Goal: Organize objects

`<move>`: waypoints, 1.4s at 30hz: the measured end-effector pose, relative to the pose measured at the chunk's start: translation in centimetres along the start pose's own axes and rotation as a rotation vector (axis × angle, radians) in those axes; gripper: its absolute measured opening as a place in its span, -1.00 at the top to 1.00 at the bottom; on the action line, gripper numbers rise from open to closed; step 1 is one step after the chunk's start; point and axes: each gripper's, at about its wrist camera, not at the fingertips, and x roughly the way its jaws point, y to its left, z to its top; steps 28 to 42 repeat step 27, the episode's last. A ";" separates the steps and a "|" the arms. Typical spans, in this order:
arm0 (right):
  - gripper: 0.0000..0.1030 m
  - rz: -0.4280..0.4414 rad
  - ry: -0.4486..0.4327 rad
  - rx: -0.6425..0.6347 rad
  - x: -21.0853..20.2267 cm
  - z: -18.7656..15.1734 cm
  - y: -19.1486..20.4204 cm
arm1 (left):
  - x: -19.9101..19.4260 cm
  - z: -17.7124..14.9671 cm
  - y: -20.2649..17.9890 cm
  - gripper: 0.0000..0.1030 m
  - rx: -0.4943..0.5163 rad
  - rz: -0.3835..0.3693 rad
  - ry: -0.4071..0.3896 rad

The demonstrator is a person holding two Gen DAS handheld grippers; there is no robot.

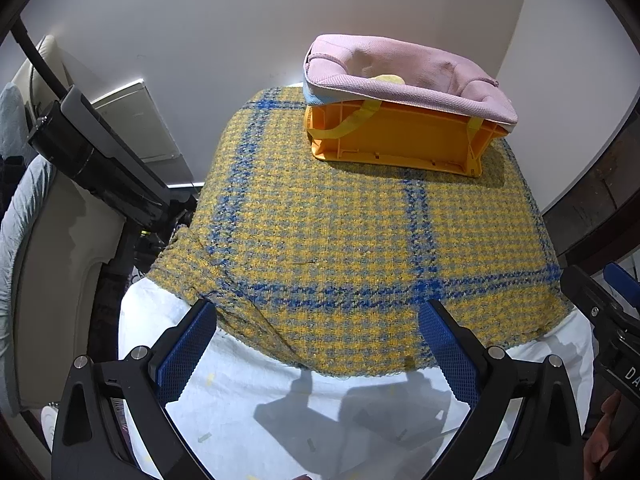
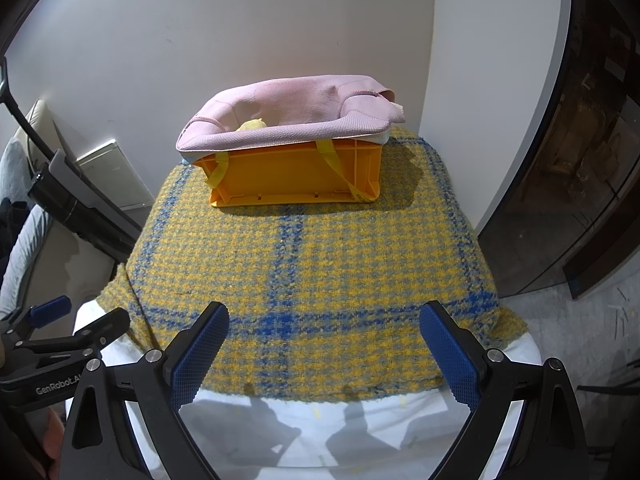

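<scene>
Orange rectangular plastic crate [image 1: 400, 136], lined with a pink knitted fabric bag [image 1: 404, 76] folded out over its rim: in the left wrist view it stands at the far end of the counter, toward the right, on a yellow-and-grey houndstooth woollen cloth with blue checks [image 1: 340, 240]. Yellow straps hang down the crate's near wall. A pale yellow soft item [image 1: 387, 78] shows inside the bag; its kind cannot be told. White sheet [image 1: 240, 392] covers the near counter, below the cloth's edge. Left gripper [image 1: 318, 344]: blue-padded fingers spread wide apart, nothing between them, over the cloth's near edge. Right gripper seen in part at the right margin.

Right wrist view: the crate [image 2: 296, 176] sits at the far centre of the cloth [image 2: 312, 272], the bag [image 2: 288, 116] on top, near the white wall. Right gripper [image 2: 324, 348]: fingers wide open, empty, above the cloth's near hem and white sheet [image 2: 320, 432]. Left gripper at the left margin.
</scene>
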 end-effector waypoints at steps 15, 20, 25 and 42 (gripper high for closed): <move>-0.87 0.005 -0.009 0.023 0.2 -0.1 -0.5 | 0.0 0.2 0.4 -1.00 -0.028 -0.007 -0.015; -0.87 0.008 -0.016 0.038 0.2 -0.2 -0.8 | -0.9 0.3 0.1 -1.00 -0.031 -0.022 -0.065; -0.87 0.012 -0.026 0.051 0.2 -0.2 -1.4 | -1.5 0.5 -0.2 -1.00 -0.032 -0.028 -0.101; -0.87 0.018 -0.027 0.052 0.3 -0.2 -1.6 | -1.2 0.6 -0.7 -1.00 -0.009 -0.013 -0.077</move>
